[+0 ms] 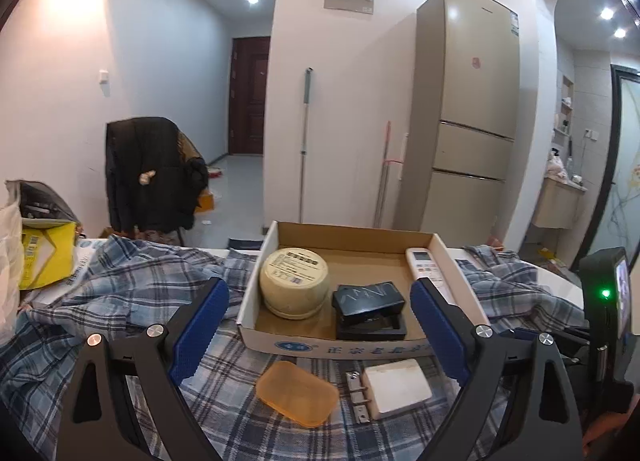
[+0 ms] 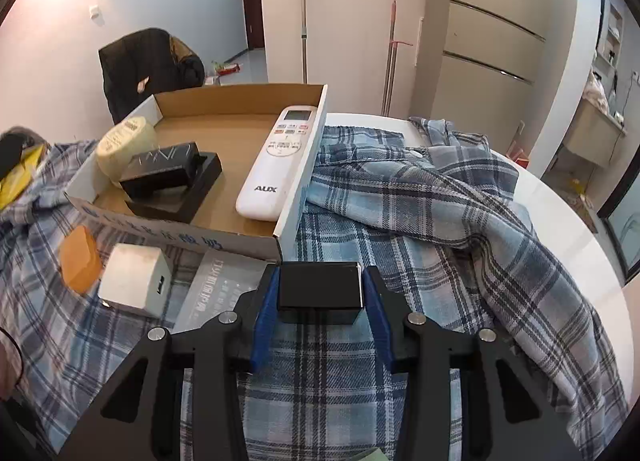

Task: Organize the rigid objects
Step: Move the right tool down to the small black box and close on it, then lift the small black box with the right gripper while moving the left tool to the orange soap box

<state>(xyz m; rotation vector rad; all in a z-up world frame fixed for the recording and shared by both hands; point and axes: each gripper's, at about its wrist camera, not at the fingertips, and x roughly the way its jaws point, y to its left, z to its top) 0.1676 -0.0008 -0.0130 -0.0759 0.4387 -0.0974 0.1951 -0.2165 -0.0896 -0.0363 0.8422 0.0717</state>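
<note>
Hovering spread and empty, the left gripper point(image 1: 320, 325) faces the cardboard tray's point(image 1: 344, 347) near wall, orange soap point(image 1: 297, 393) and white charger point(image 1: 398, 387) on the cloth below. Only the right wrist view shows the right gripper point(image 2: 320, 295) pinching a black box point(image 2: 319, 287) beside the tray's corner, open plaid cloth point(image 2: 400, 229) rightward.

cardboard tray point(image 2: 298, 185) open on top, back half of floor bare. round tin point(image 2: 126, 145) and black case point(image 2: 172, 181) fill tray's left side, remote point(image 2: 278, 159) lies along its right wall. orange soap point(image 1: 296, 393) and white charger point(image 1: 398, 387) crowd cloth just before tray front. bunched plaid shirt point(image 2: 460, 197) right of tray.
</note>
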